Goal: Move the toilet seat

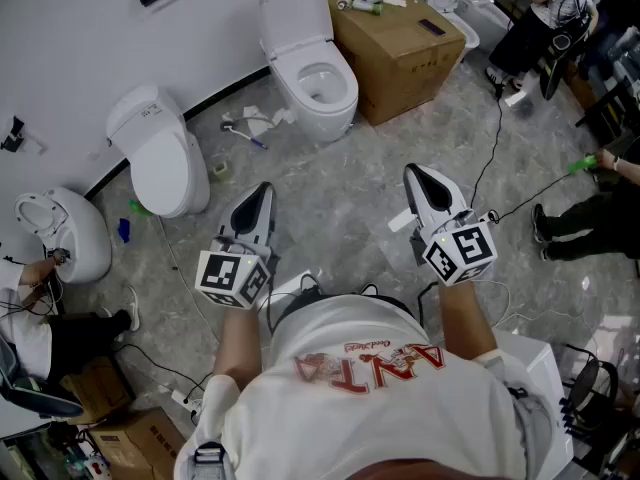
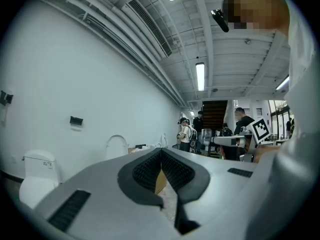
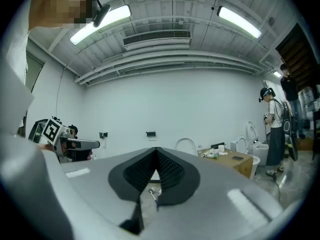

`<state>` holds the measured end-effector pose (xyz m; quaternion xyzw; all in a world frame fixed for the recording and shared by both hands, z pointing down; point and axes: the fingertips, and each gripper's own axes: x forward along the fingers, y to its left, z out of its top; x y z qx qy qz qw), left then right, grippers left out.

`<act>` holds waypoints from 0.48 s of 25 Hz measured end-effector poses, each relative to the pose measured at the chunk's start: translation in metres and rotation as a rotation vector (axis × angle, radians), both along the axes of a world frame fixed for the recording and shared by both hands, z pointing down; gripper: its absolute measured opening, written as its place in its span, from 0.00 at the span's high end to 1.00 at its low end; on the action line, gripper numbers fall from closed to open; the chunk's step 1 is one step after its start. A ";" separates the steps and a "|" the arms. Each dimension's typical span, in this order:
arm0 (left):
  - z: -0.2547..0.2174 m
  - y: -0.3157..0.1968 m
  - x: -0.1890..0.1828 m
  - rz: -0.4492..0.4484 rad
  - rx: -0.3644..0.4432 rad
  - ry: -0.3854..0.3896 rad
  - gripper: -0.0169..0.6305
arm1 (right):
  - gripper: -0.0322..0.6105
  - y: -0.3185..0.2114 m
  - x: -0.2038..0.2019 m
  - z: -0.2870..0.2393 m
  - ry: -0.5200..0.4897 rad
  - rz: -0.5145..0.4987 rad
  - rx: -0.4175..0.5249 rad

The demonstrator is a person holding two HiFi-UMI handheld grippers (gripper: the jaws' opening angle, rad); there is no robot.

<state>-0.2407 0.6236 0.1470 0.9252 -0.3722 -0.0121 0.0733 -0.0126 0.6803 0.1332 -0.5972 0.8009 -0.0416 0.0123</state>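
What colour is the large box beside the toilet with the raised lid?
Brown: a plain cardboard box. The head view shows it best.

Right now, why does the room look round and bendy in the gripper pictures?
Left gripper view: the wide lens curves the room around the ceiling light and blackens the corners. Right gripper view: same curving, and the light strips glare white. Head view: soft even light, sharp, the open toilet hardly bent.
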 end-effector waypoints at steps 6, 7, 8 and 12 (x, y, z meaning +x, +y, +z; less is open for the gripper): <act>0.001 -0.002 -0.004 0.006 -0.004 0.004 0.96 | 0.95 0.000 -0.004 0.002 0.005 0.004 -0.007; 0.001 -0.004 -0.005 0.008 -0.006 0.005 0.96 | 0.95 -0.002 -0.005 0.002 0.007 0.006 -0.007; 0.001 -0.005 -0.005 0.010 -0.007 0.005 0.96 | 0.95 -0.003 -0.005 0.002 0.008 0.007 -0.008; 0.002 -0.007 -0.004 0.015 -0.011 0.003 0.96 | 0.95 -0.006 -0.005 0.002 -0.005 0.010 -0.012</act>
